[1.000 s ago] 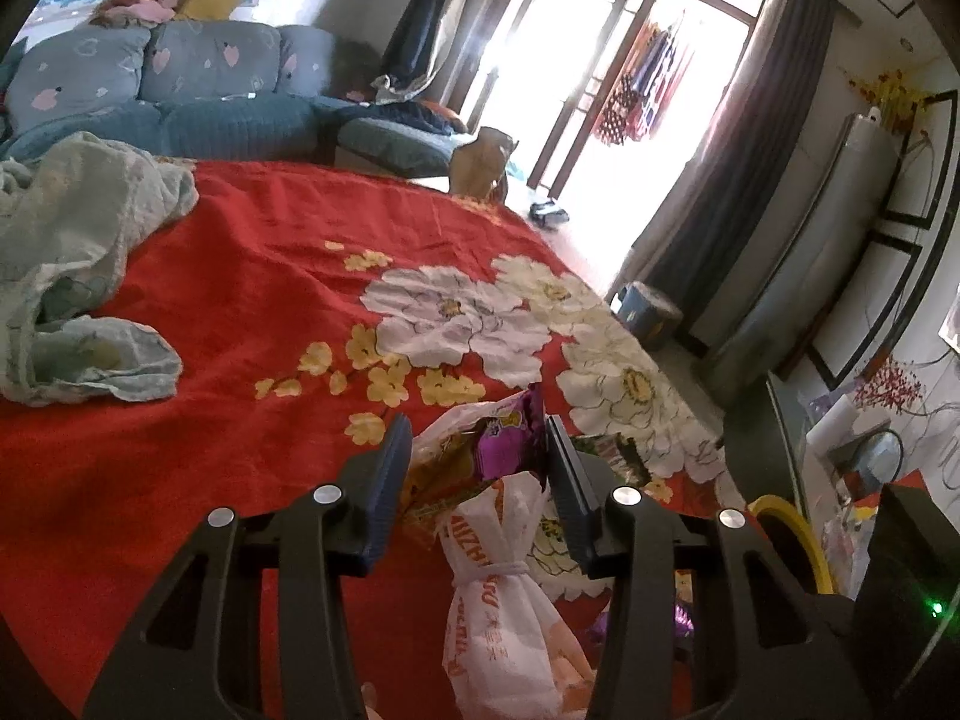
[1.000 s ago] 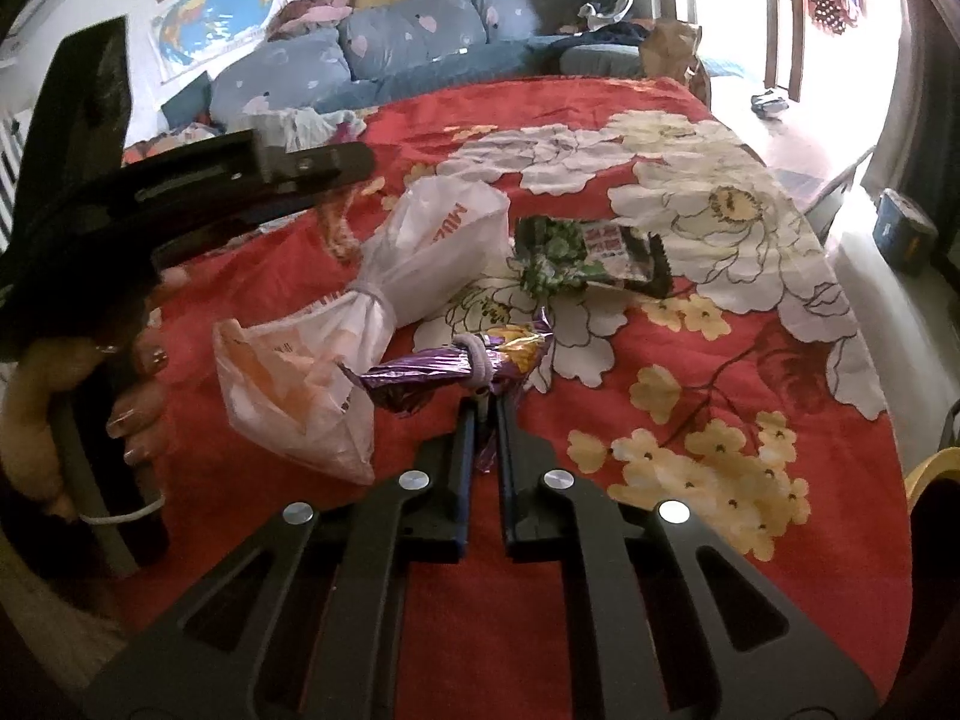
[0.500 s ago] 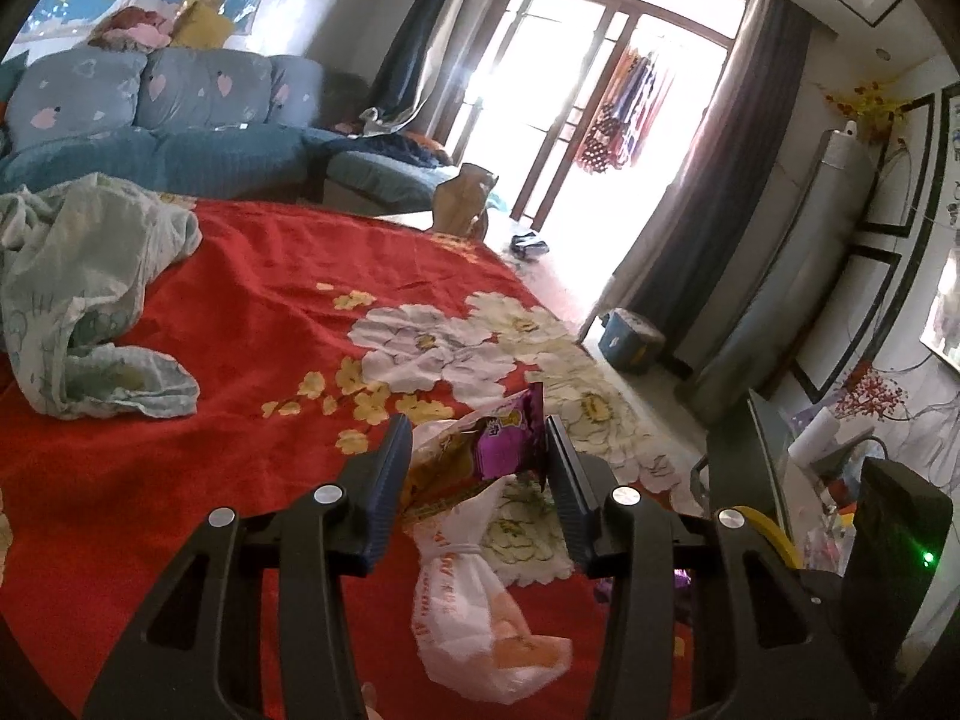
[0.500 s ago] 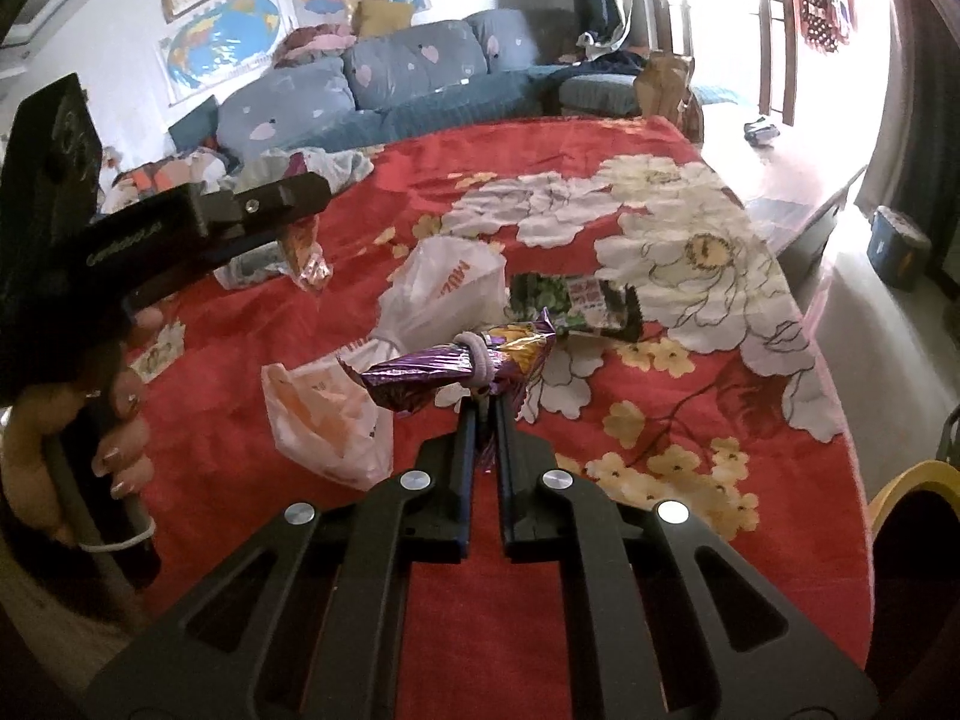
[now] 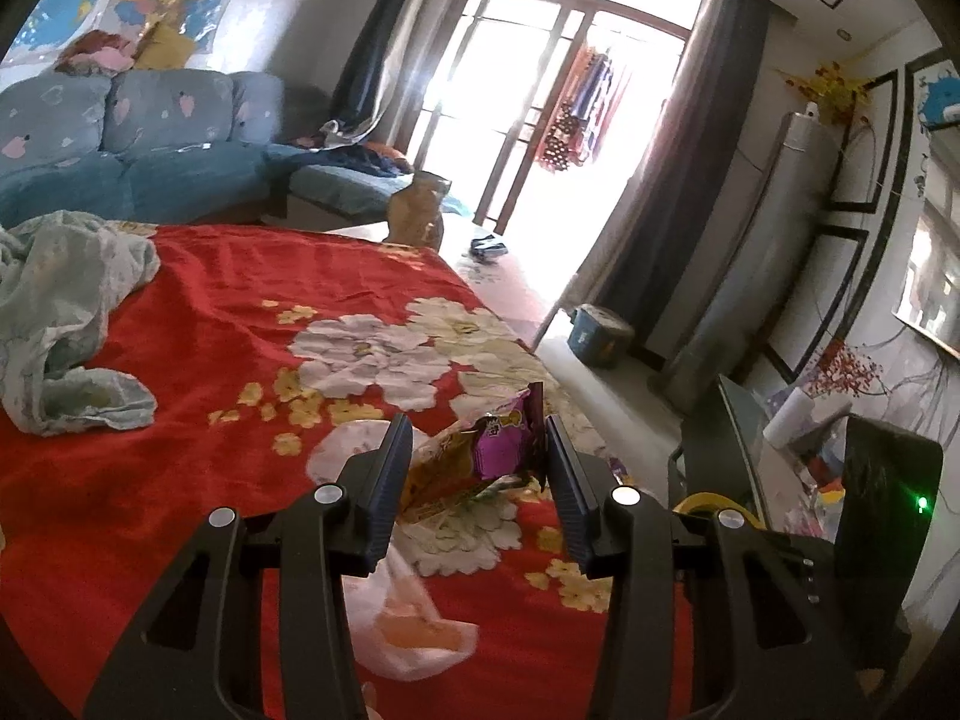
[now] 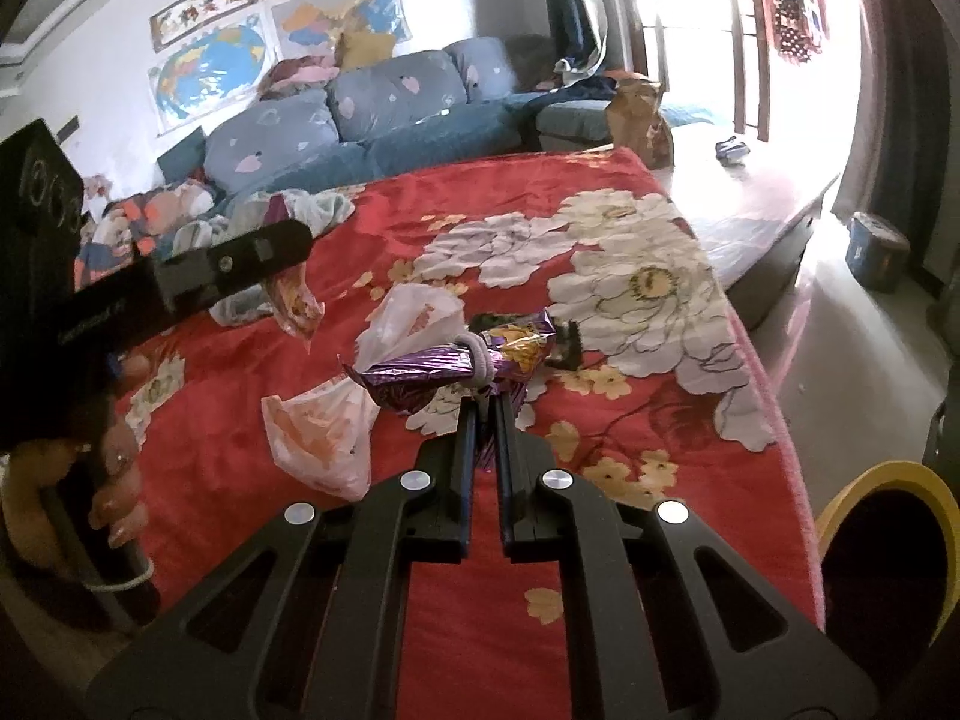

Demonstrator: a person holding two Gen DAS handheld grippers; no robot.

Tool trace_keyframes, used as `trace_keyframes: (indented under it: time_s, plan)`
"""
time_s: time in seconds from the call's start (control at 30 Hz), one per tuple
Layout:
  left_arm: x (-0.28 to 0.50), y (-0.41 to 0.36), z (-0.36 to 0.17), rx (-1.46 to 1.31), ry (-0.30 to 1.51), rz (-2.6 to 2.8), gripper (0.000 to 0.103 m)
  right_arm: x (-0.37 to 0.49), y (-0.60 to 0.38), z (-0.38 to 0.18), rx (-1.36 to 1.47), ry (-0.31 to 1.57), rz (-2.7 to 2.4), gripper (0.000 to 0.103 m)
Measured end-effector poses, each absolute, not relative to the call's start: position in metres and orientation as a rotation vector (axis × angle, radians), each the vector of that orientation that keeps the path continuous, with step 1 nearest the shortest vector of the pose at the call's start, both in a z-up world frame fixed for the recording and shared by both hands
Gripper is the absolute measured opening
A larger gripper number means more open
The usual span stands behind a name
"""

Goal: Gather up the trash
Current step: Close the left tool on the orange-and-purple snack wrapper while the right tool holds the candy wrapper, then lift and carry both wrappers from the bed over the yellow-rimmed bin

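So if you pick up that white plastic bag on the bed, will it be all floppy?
Probably floppy: the white plastic bag looks thin and crumpled, pinched in at a knot. It likely weighs little, since it lies slack on the red floral bedspread. It may slip, being glossy film.

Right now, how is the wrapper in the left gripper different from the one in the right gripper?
The left wrapper is loosely crumpled, yellow-orange with a purple part; the right wrapper is mostly purple foil, twisted and tied with a pale band. The left gripper has its jaws spread around its wrapper; the right gripper pinches its own with jaws nearly together. Both hang above the red blanket.
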State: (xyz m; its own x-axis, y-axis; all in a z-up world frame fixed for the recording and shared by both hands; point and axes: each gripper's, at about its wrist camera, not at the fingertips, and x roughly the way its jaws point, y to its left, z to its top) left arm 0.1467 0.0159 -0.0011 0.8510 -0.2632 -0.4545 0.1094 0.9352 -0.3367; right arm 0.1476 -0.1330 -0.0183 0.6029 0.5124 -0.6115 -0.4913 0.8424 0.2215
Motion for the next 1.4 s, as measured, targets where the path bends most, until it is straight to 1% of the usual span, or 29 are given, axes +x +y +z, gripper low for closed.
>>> trace_keyframes:
  time_s: [0.6,1.4]
  plan:
    - [0.143,-0.032,0.007,-0.24,0.524,-0.288,0.042,0.15,-0.185,-0.004,0.103,0.674,0.496,0.003]
    - [0.145,-0.105,0.004,-0.14,0.566,-0.424,0.042,0.156,-0.266,-0.014,0.205,0.661,0.328,0.003]
